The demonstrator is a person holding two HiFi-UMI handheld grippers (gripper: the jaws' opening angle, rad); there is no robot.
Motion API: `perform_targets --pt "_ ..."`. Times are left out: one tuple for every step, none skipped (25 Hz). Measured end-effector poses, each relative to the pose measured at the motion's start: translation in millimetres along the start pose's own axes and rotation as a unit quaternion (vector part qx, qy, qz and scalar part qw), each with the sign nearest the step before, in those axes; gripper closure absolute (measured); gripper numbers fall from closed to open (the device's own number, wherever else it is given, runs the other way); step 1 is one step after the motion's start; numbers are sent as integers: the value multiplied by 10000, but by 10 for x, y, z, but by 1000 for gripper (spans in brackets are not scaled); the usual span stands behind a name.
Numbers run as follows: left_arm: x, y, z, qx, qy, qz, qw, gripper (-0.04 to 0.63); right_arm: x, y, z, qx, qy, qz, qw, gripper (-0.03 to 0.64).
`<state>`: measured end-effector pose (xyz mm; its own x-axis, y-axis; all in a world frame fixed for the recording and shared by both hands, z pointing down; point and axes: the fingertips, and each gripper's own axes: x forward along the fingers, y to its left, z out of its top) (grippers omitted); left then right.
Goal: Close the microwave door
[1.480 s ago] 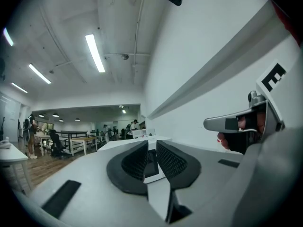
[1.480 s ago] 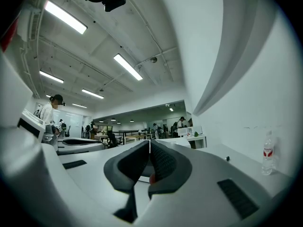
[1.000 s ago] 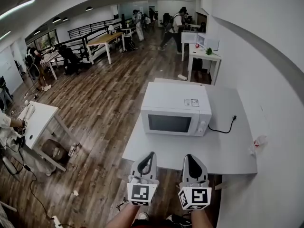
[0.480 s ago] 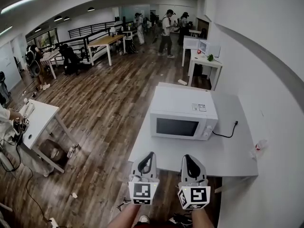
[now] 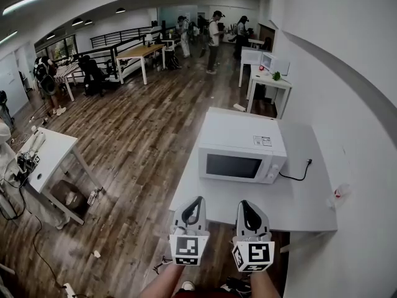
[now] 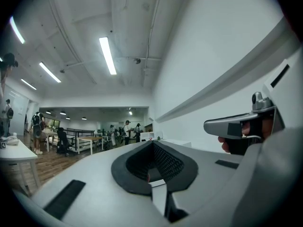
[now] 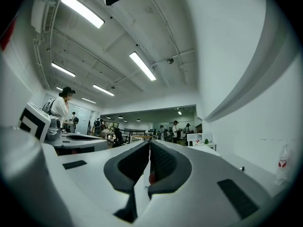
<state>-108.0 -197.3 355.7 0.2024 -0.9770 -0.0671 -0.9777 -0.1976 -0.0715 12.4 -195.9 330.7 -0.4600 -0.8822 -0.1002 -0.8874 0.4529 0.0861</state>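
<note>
The white microwave (image 5: 242, 151) stands on a white table (image 5: 291, 207) against the wall, its dark-windowed door (image 5: 232, 166) flush and closed. In the head view my left gripper (image 5: 193, 205) and right gripper (image 5: 246, 207) hover side by side at the table's near edge, short of the microwave and pointing toward it. Both are shut with nothing between the pads, as the left gripper view (image 6: 154, 143) and the right gripper view (image 7: 149, 143) show. Neither touches the microwave.
A black power cord (image 5: 298, 174) runs from the microwave's right side to the wall. A small plastic bottle (image 5: 338, 193) lies at the table's right edge. A white desk (image 5: 46, 160) stands on the wood floor at left. Several people are at the room's far end.
The microwave sits further right and higher in the head view than a second ago. Both grippers stay shut and side by side. People at the back have walked about.
</note>
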Motion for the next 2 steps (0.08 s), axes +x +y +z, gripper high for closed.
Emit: perform_targets --pt "7 -8 3 3 -6 -1 10000 569 1 -8 -3 3 -2 0 10000 588" --pt "14 -16 5 6 -13 -2 10000 569 1 -17 -6 6 -4 0 10000 588"
